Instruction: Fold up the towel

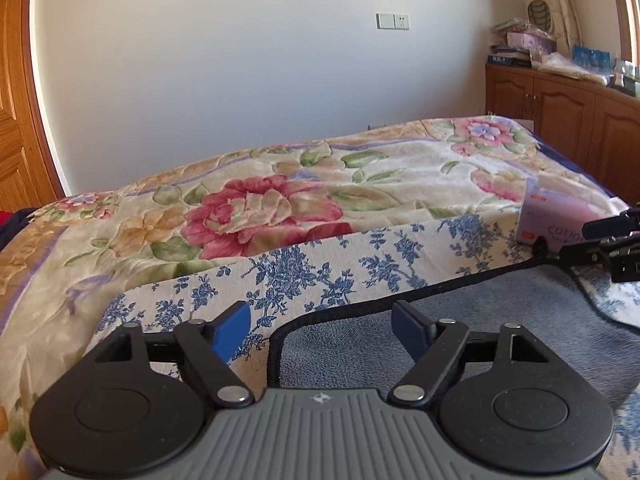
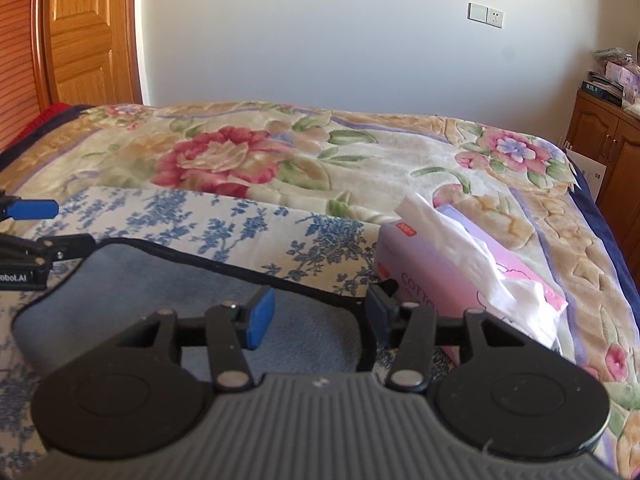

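My left gripper (image 1: 322, 322): jaws wide apart, nothing between them, lower centre of frame, hovering over towel's left corner.
My right gripper (image 2: 320, 312): jaws apart too, holding nothing, lower centre, over towel's right corner; its left blue pad (image 2: 261, 320) sits above the towel, right one near the black edge.
Towel (image 1: 460, 344): one, grey-blue with black trim, lying flat on the blue-flowered cloth (image 1: 304, 268), lower right in left view, lower left in right view.
Tissue box (image 2: 452, 280): one, pink-purple, just beside towel's right corner, centre right of right view; white tissue (image 2: 460, 240) sticking out of the top, spilling over the box.
Bed blanket (image 1: 260, 208): one, big red and pink flowers, under everything, mid frame.
Cabinet (image 1: 560, 120): wooden, upper right, bags and boxes piled on top, count unclear.
Door (image 2: 84, 32): wooden, upper left.
Wall sockets (image 1: 393, 21): two plates, side by side, top centre.
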### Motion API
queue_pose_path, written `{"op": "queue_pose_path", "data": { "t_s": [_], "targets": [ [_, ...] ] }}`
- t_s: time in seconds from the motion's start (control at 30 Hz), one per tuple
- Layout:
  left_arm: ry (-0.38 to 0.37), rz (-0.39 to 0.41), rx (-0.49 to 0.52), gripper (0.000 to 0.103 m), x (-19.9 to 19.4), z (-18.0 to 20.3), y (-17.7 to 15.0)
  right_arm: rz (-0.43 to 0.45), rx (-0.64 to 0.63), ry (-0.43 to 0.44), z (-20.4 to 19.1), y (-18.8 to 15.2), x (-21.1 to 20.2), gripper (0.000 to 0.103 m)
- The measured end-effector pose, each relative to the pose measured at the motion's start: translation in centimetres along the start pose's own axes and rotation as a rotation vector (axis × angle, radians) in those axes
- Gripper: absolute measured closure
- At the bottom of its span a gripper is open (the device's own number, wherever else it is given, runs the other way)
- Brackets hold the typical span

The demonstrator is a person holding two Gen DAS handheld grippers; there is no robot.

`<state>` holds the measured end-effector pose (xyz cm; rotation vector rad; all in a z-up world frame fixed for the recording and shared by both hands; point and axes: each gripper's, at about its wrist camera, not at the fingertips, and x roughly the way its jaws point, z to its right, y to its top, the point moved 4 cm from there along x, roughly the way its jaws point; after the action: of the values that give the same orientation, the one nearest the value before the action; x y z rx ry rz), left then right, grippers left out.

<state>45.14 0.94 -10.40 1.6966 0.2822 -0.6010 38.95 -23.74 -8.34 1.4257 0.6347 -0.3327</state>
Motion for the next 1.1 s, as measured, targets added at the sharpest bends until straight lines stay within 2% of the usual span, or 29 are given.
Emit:
{"op": "queue_pose_path", "data": {
  "t_s": [0.27, 0.4, 0.53, 0.63, 0.83, 0.97, 1.1],
  "targets": [
    [0.011, 0.016, -0.005, 0.010, -3.9, 0.4, 0.9, 0.028, 0.035, 0.028, -1.3, 0.5, -4.0, 0.031],
    [0.006, 0.032, -0.015, 0.007, -6.4, 0.6, 1.3, 0.046, 0.031, 0.021, -1.9, 0.8, -6.0, 0.019],
    [-0.002, 0.039, -0.029, 0.004, -8.5, 0.8, 1.8, 0.060, 0.035, 0.024, -2.4, 1.2, -7.8, 0.017],
    [0.027, 0.061, -0.019, 0.000, -10.1, 1.0, 2.3, 0.074, 0.035, 0.025, -2.7, 1.3, -9.2, 0.014],
    [0.036, 0.078, -0.020, 0.000, -12.6, 1.5, 2.8, 0.098, 0.048, 0.022, -2.9, 1.3, -11.4, 0.010],
    [0.035, 0.087, -0.010, 0.000, -14.3, 2.2, 3.1, 0.120, 0.046, 0.019, -3.1, 1.4, -13.1, 0.004],
    [0.033, 0.101, -0.003, 0.000, -16.1, 2.8, 3.6, 0.131, 0.041, 0.023, -3.5, 1.4, -14.6, 0.004]
  ]
}}
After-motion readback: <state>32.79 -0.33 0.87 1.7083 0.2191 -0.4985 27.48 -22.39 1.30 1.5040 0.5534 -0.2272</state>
